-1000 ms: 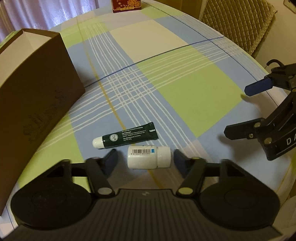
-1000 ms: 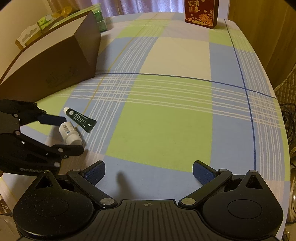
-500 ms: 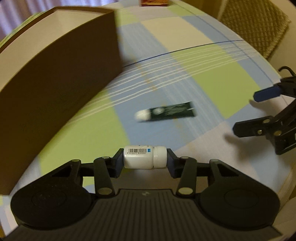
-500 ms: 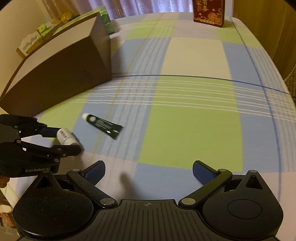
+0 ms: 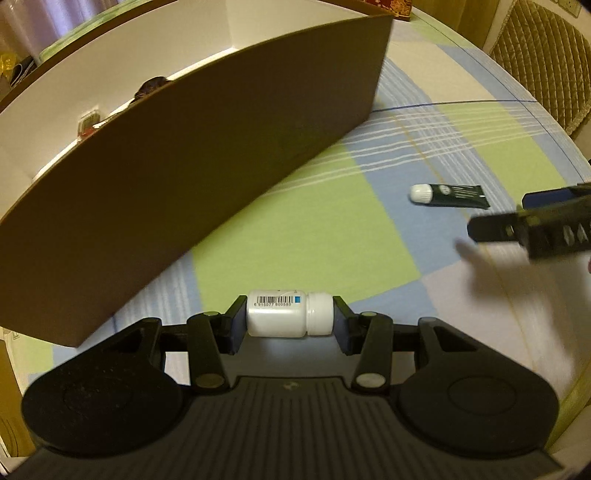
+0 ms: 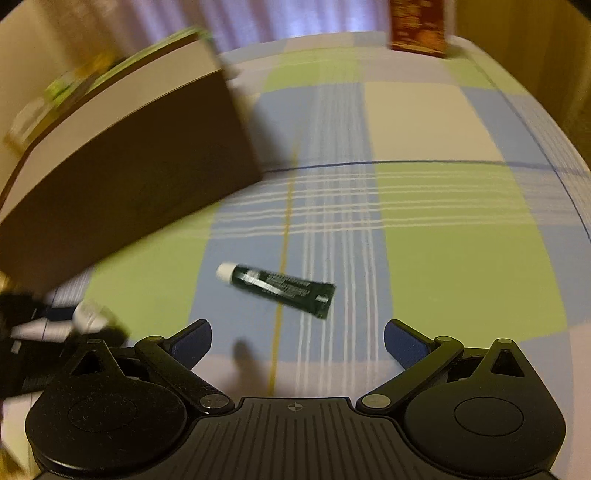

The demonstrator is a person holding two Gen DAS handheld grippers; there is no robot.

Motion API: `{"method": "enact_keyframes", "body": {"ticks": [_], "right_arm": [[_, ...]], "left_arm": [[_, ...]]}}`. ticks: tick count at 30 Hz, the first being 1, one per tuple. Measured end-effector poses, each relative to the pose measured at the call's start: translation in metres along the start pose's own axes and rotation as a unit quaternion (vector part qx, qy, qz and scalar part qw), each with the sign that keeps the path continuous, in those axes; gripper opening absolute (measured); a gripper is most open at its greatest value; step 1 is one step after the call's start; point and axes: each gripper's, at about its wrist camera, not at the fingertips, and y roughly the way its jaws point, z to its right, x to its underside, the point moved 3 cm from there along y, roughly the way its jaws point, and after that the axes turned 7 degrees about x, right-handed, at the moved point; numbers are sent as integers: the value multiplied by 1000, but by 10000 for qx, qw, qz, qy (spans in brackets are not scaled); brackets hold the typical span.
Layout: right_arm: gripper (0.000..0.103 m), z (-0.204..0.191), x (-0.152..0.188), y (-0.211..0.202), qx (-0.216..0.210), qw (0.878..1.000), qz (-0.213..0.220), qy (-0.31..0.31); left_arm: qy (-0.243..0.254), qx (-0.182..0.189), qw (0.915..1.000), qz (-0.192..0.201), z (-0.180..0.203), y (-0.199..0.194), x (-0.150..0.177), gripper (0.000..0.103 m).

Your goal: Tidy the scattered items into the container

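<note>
Two grippers over checked cloth on counter (image 5: 332, 236). Left gripper (image 5: 290, 325) has jaws clamped end to end on white bottle (image 5: 288, 314) (barcode label up), lifted clear of cloth, just beside brown wall of open box (image 5: 184, 177). Dark green tube (image 6: 277, 288) with white cap lies flat on blue check, apart from box. Right gripper (image 6: 297, 345) hangs near tube, jaws spread wide, nothing between them. Right wrist view motion-blurred. Red carton (image 6: 419, 26) stands at far edge.
</note>
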Motion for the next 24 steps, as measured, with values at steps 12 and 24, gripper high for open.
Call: {"method": "enact_keyframes", "body": {"ticks": [12,24], "right_arm": [[103,-24,0,14,780,9948,298,575],[103,-36,-8,21,1087,9892,426,882]], "left_arm": [[265,264,9993,57,-27,3,-10,42],[393,404,9984,37,-23,21,-36,42]]}}
